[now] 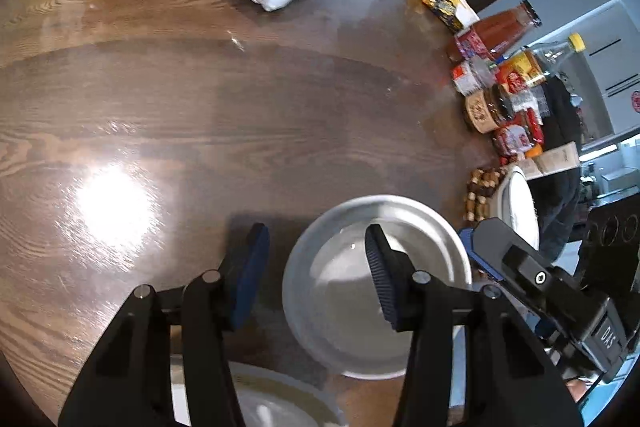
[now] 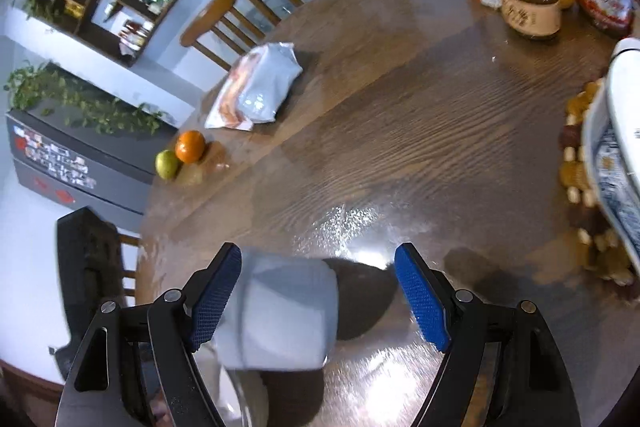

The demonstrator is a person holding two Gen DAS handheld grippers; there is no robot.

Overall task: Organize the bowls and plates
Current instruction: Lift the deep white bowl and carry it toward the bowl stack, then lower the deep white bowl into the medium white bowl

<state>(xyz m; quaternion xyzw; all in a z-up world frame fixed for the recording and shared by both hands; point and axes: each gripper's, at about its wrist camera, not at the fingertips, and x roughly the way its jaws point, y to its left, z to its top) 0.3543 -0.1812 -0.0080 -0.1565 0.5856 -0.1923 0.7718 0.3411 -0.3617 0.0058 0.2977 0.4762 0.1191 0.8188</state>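
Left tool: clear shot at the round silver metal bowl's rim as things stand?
Probably yes. The left tool already straddles the near rim of the round silver metal bowl, one finger inside, the other outside. Nothing lies between, though the pads look not yet pressed on.

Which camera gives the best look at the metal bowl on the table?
The left wrist view. There the metal bowl shows from above, nearly its whole rim and inside, with one finger of the left gripper over it. In the right wrist view I can't pick it out; only a blurred white cup sits between the fingers.
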